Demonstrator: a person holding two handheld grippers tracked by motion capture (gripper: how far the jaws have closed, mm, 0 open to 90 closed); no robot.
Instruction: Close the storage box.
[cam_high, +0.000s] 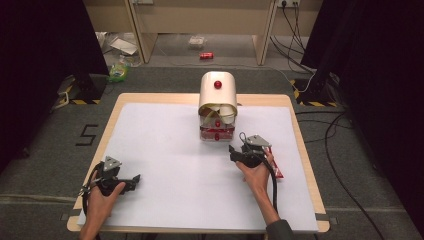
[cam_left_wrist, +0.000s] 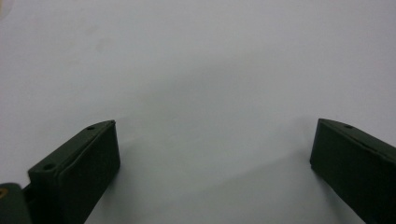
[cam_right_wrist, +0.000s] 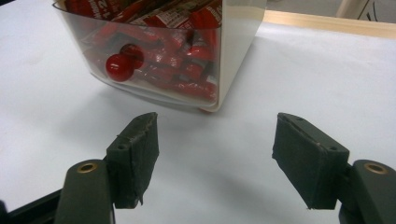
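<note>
The right gripper (cam_right_wrist: 215, 149), jaws spread and empty, faces the clear drawer (cam_right_wrist: 154, 65) of red packets to reach it, while the left gripper (cam_left_wrist: 212, 154) rests spread and empty.

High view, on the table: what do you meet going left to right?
left gripper → cream dispenser box with red knobs → right gripper → red packet lying by the right hand.

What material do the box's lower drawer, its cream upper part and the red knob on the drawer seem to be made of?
Drawer: clear glossy plastic, probably; the red packets show through it.
Cream upper part: smooth, opaque, with rounded edges, likely plastic.
Red knob: shiny ball with a highlight, plastic or perhaps lacquered wood.
</note>
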